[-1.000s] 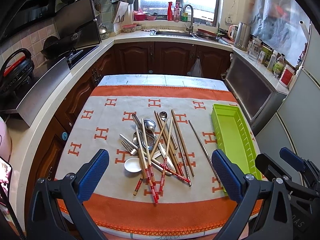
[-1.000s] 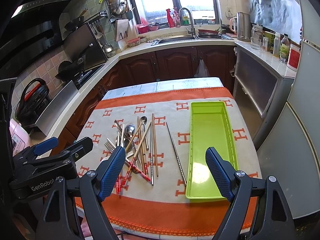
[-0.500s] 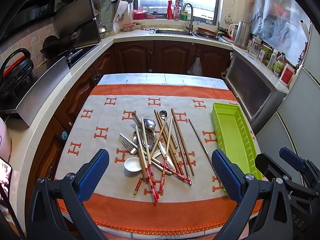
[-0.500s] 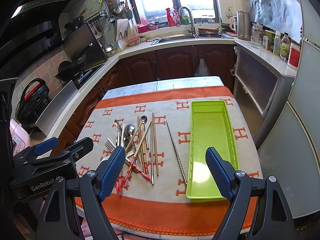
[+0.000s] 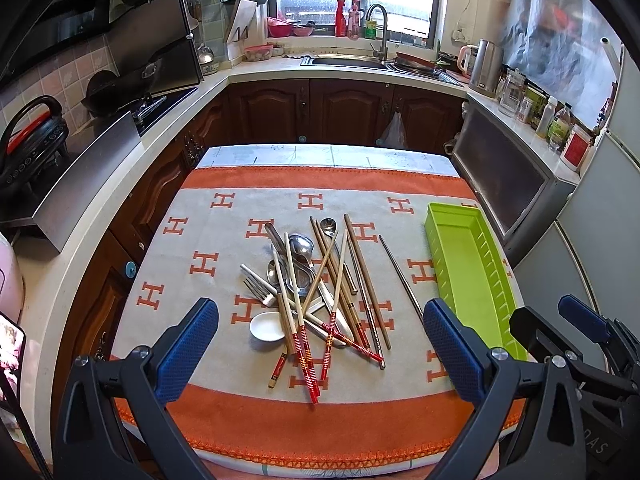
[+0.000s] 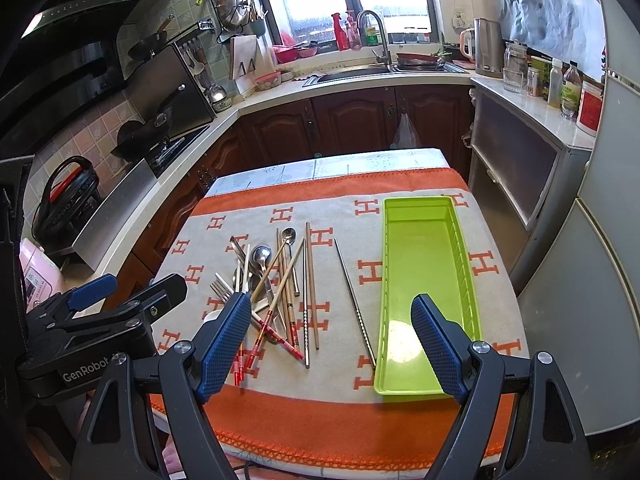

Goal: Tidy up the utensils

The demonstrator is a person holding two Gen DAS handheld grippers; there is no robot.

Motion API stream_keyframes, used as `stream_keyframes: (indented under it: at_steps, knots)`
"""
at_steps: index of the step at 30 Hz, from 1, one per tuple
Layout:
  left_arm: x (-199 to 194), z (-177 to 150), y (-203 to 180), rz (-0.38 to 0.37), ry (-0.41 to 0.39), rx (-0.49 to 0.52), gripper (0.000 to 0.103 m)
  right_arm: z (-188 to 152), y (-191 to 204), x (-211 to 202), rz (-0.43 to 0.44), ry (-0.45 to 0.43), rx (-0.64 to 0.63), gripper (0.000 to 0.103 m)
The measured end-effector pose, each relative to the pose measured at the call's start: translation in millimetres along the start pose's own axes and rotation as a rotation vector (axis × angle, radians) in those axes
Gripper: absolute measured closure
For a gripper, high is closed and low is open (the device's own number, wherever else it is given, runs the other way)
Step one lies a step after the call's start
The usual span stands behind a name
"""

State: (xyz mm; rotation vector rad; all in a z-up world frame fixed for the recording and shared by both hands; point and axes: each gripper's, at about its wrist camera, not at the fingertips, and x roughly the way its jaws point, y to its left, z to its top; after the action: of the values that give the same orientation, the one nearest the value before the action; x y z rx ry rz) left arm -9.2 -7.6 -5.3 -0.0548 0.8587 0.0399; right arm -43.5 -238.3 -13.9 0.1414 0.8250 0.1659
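Both the left claw (image 5: 318, 344) and the right claw (image 6: 334, 344) are spread, holding nothing. The utensil pile (image 5: 316, 292) lies mid-frame; the green tray (image 6: 424, 276) sits right.

Left wrist: we look from near edge, above surface (image 5: 208, 240), toward window.
Right wrist: same heading, further right.
Shared: utensil pile (image 5: 320, 292), tray (image 6: 424, 280).

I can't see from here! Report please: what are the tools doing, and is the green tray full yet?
Left tool open, right tool open, both holding nothing. Long lime-green plastic tray empty. Jumbled pile of chopsticks, spoons and forks on the cloth beside it. Nothing blocking.
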Motion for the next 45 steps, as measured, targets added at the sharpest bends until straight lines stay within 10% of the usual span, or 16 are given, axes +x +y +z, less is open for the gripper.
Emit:
stream_keyframes:
  at_steps: [22, 31, 45]
  knots:
    - [46, 13, 7, -0.061, 0.090, 0.011, 0.001, 17, 4, 53, 0.074, 0.132, 0.020, 0.031]
    - [103, 52, 13, -0.083, 0.125, 0.062, 0.001, 54, -11, 151, 0.024, 0.317, 0.040, 0.062]
    - [194, 42, 20, -0.172, 0.377, 0.032, 0.013, 53, -1, 298, -0.064, 0.590, -0.033, 0.071]
